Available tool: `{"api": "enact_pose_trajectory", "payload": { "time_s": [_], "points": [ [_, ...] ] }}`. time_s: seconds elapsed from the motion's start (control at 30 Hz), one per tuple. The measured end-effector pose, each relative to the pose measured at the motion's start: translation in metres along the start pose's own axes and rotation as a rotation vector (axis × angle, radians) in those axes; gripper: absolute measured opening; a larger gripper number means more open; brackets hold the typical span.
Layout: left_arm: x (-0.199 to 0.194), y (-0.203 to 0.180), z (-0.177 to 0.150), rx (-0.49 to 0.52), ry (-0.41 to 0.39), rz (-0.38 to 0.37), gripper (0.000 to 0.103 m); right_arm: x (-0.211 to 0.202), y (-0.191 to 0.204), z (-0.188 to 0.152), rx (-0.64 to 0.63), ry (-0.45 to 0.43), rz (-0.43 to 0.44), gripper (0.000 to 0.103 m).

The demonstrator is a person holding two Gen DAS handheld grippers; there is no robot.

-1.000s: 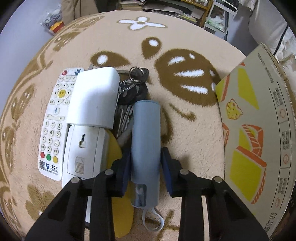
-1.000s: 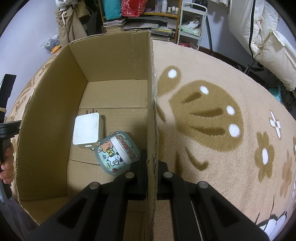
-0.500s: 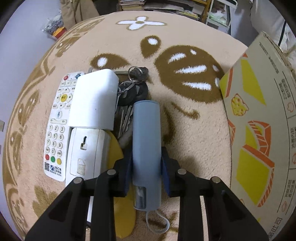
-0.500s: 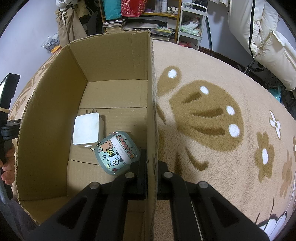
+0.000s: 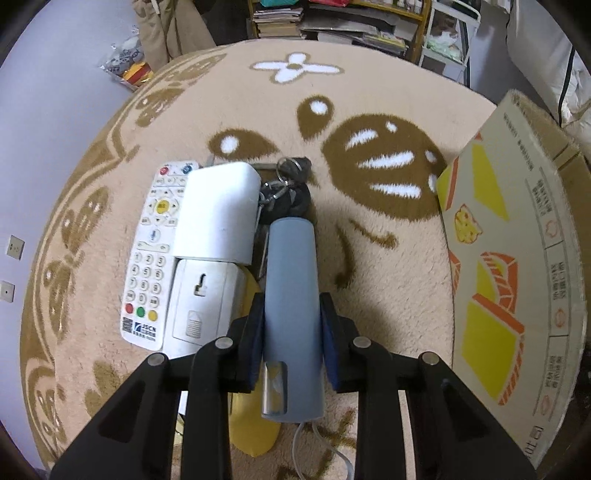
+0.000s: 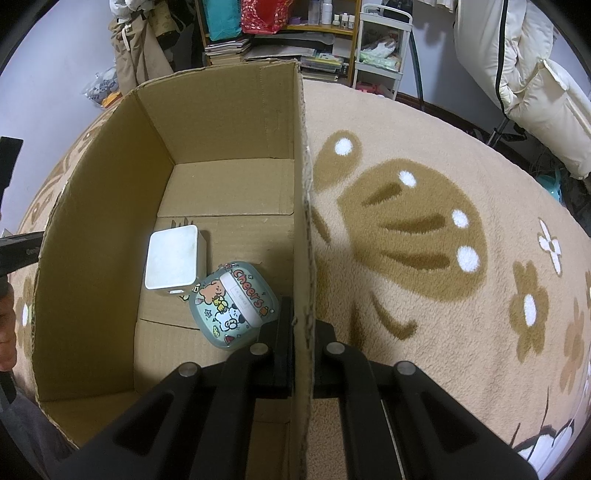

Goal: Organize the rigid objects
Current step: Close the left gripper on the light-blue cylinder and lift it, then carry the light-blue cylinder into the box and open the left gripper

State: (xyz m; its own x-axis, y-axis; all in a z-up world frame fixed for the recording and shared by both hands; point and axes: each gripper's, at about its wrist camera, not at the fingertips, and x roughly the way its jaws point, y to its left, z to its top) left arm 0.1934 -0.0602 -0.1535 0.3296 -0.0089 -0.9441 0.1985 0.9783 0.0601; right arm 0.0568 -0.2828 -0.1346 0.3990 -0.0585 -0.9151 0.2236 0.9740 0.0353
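My left gripper [image 5: 291, 332] is shut on a grey-blue cylinder [image 5: 291, 280] with a white cord loop at its near end, held above the carpet. Left of it lie a white remote [image 5: 151, 258], a white rounded box [image 5: 218, 210], a white flat device [image 5: 201, 299], a bunch of keys [image 5: 286, 192] and a yellow object [image 5: 251, 424], partly hidden. My right gripper [image 6: 303, 339] is shut on the right wall of the cardboard box [image 6: 301, 206]. Inside the box rest a white square adapter [image 6: 171, 258] and a pale green cartoon case [image 6: 232, 302].
In the left wrist view the printed outer side of the cardboard box [image 5: 517, 258] stands at the right. Beige patterned carpet [image 6: 424, 258] lies all around. Shelves with books [image 5: 332, 22] and a cream coat [image 6: 524, 74] stand at the back. A person's hand [image 6: 7, 332] shows at the far left.
The left gripper has closed onto the grey-blue cylinder and lifted it a little off the carpet. The right gripper still clamps the box wall, unmoved.
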Motion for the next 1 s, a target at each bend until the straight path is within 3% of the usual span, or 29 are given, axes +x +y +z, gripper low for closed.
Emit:
{"api": "enact_pose_trajectory", "payload": {
  "time_s": [0.37, 0.83, 1.0],
  "points": [
    [-0.044, -0.002, 0.006, 0.013, -0.117, 0.001, 0.026, -0.003, 0.001, 0.000, 0.009, -0.003, -0.019, 0.005],
    [-0.134, -0.034, 0.000, 0.075, -0.323, -0.084, 0.026, -0.004, 0.000, -0.001, 0.003, -0.003, -0.023, 0.005],
    [-0.145, -0.043, -0.005, 0.069, -0.327, -0.105, 0.026, -0.004, 0.000, -0.001, 0.008, -0.002, -0.018, 0.005]
  ]
}}
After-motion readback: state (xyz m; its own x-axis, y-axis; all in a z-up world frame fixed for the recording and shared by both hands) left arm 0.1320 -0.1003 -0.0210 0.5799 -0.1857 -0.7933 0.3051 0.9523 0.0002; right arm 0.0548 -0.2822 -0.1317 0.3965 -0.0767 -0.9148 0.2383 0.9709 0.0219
